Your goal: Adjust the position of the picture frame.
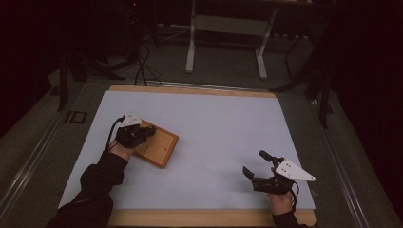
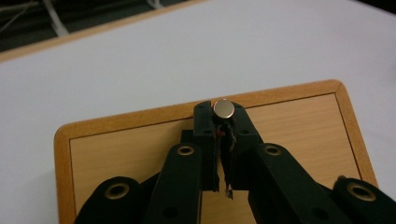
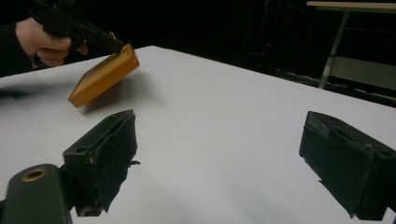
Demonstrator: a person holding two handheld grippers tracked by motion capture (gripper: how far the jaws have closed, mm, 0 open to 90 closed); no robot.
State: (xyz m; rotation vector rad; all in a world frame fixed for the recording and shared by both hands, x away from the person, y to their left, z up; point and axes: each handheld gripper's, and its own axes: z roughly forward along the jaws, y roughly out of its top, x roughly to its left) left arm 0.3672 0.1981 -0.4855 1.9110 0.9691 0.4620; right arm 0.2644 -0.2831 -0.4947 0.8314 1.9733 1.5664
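Two black grippers over smooth white table (image 1: pixel 214 123). Left gripper (image 2: pixel 223 114) clamps far rim of flat wooden tray (image 2: pixel 289 126) – rounded corners, darker border, pale grain panel – near table's left side, one end tilted up off surface. Right gripper (image 3: pixel 219 158) spread wide, nothing between matte pads, hovering well apart at right.

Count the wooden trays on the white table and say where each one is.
1. The flat rectangular wooden tray is at the table's left side, one edge clamped in the left gripper and tilted up off the white surface; none hidden, as far as visible.
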